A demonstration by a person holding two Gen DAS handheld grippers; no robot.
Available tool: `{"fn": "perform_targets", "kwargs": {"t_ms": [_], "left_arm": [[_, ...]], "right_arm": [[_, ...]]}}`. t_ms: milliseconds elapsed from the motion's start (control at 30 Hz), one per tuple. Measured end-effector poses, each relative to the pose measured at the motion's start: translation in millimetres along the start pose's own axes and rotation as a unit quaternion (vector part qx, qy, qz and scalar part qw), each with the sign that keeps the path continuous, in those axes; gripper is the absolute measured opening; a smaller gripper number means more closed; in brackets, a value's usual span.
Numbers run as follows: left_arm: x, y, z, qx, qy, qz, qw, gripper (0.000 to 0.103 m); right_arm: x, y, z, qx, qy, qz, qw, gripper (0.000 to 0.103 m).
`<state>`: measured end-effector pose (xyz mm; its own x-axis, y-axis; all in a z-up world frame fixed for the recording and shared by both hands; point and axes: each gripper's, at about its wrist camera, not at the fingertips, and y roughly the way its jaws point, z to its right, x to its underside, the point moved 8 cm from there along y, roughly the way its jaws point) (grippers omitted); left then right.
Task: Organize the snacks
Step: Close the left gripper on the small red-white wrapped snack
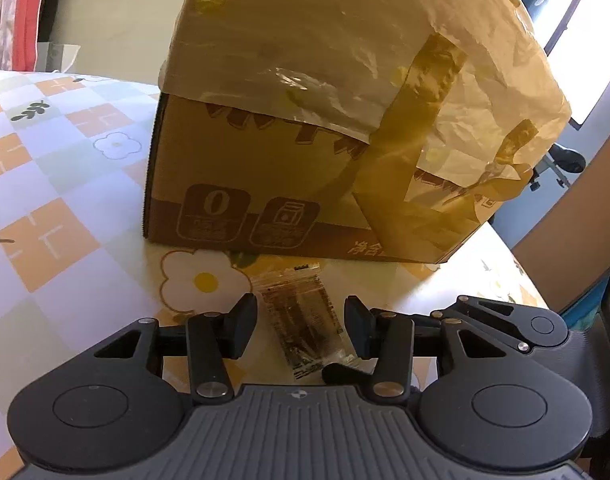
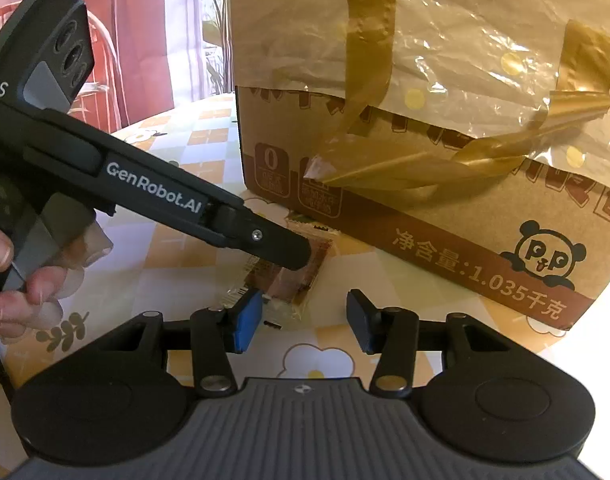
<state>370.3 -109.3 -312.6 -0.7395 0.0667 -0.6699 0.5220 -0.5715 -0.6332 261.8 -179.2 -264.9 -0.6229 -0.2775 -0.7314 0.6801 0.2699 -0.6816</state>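
A small clear-wrapped brown snack packet (image 1: 301, 314) lies flat on the flowered tablecloth just in front of a cardboard box (image 1: 241, 184). My left gripper (image 1: 301, 326) is open, its two fingers on either side of the packet, low over the table. In the right wrist view the same packet (image 2: 289, 276) lies under the left gripper's fingers (image 2: 281, 246), in front of the box (image 2: 445, 216). My right gripper (image 2: 303, 322) is open and empty, just right of the packet.
The box is tall, draped with a crinkled plastic bag (image 1: 345, 40) and brown tape. The table edge (image 1: 521, 264) runs close on the right of the box. A hand (image 2: 21, 280) holds the left gripper's handle.
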Motion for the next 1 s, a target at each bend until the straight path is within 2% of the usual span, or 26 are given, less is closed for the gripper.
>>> {"fn": "perform_targets", "kwargs": {"t_ms": [100,200,267,333,367,433,567,1000], "left_arm": [[0.9,5.4,3.3,0.017,-0.006,0.000,0.9998,0.049],[7.7,10.5,11.1,0.055,-0.012,-0.014,0.9983,0.039],[10.7,10.6,14.5,0.051,0.000,-0.008,0.9987,0.038],[12.5,12.4,14.4,0.052,-0.003,-0.005,0.9986,0.028],[13.1,13.9,12.8,0.055,-0.014,-0.006,0.9984,0.027],[14.0,14.2,10.1,0.059,-0.026,-0.004,0.9979,0.025],[15.7,13.3,7.4,0.058,-0.022,-0.004,0.9981,0.024],[11.3,10.6,8.4,0.067,-0.024,-0.003,0.9974,0.023]], "right_arm": [[-0.3,0.0,0.1,-0.001,0.002,0.001,1.000,0.050],[-1.2,0.7,-0.3,-0.002,0.002,0.001,1.000,0.050],[-1.5,0.7,-0.6,-0.003,0.002,0.001,1.000,0.050],[-2.0,0.7,-0.4,-0.003,0.004,0.002,1.000,0.050],[-2.1,0.4,-0.3,-0.003,0.004,0.002,1.000,0.050],[-1.8,0.0,-0.8,-0.002,0.005,0.003,1.000,0.050],[0.1,-4.6,-1.9,-0.007,0.008,0.008,1.000,0.035],[-1.1,-12.4,2.3,-0.010,0.021,0.015,1.000,0.025]]}}
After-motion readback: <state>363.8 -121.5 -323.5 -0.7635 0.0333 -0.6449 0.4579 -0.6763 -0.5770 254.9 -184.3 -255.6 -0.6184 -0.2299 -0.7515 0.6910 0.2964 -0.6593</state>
